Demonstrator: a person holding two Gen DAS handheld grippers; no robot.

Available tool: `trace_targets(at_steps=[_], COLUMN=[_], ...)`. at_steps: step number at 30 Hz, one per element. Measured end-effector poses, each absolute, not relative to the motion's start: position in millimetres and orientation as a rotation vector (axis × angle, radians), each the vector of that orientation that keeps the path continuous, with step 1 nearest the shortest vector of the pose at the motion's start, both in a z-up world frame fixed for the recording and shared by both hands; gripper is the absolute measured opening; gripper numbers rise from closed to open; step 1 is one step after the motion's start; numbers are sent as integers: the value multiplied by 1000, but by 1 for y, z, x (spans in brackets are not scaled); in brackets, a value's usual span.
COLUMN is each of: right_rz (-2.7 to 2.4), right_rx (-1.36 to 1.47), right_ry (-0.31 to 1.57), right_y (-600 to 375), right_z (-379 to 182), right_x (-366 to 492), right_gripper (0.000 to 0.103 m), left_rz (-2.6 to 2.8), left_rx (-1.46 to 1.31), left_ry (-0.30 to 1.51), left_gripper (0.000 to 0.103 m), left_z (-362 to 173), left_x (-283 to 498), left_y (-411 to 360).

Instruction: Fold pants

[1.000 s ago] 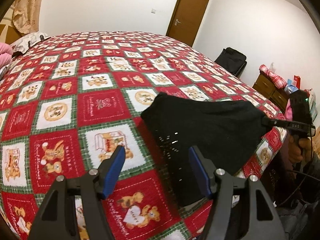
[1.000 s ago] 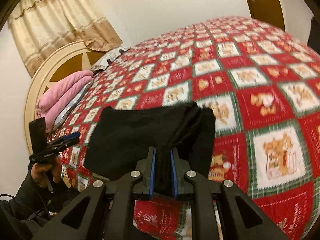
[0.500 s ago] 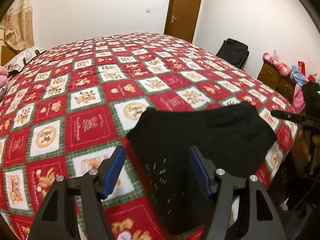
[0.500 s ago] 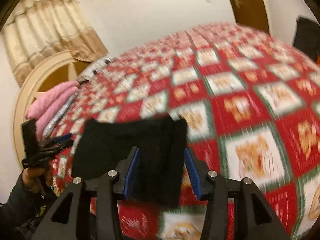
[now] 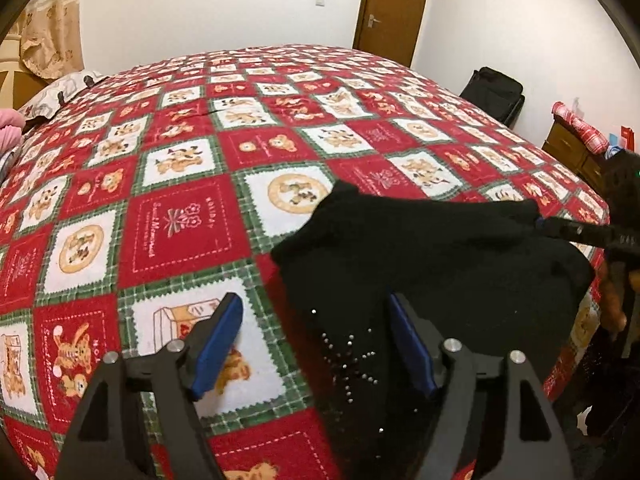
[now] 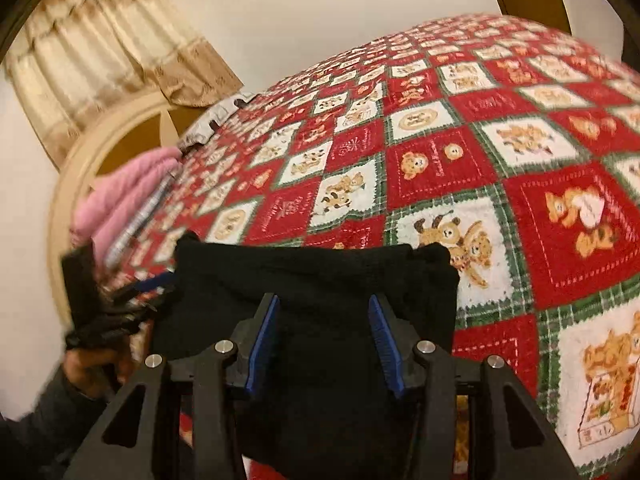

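Bedspread script, perhaps "Sweet Memories"; barely legible.

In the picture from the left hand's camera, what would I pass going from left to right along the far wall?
Beige curtain → light switch → brown door → black bag → wooden dresser.

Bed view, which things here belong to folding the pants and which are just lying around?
Belongs to the job:
black pants
left gripper, jaws opening, nothing gripped
right gripper, open over the pants
bedspread as work surface

Just lying about:
pink bedding
black suitcase
wooden dresser
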State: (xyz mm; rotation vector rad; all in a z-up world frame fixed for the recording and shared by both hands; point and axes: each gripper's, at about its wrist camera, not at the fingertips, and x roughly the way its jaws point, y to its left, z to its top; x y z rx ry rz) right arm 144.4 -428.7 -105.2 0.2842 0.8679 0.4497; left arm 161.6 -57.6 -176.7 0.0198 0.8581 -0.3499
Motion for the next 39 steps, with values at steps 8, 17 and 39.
trace_targets(at_steps=[8, 17, 39], right_rz=[377, 296, 320], right_rx=[88, -102, 203], right_ry=[764, 859, 835], right_y=[-414, -400, -423], right_z=[-78, -118, -114], right_x=[94, 82, 122], right_gripper=[54, 57, 60], left_rz=[-343, -370, -369], left_rx=[99, 109, 1], left_ry=[834, 839, 859], left_gripper=[77, 77, 93], left_z=[-164, -170, -189], left_x=[146, 137, 145], left_y=[-68, -78, -66])
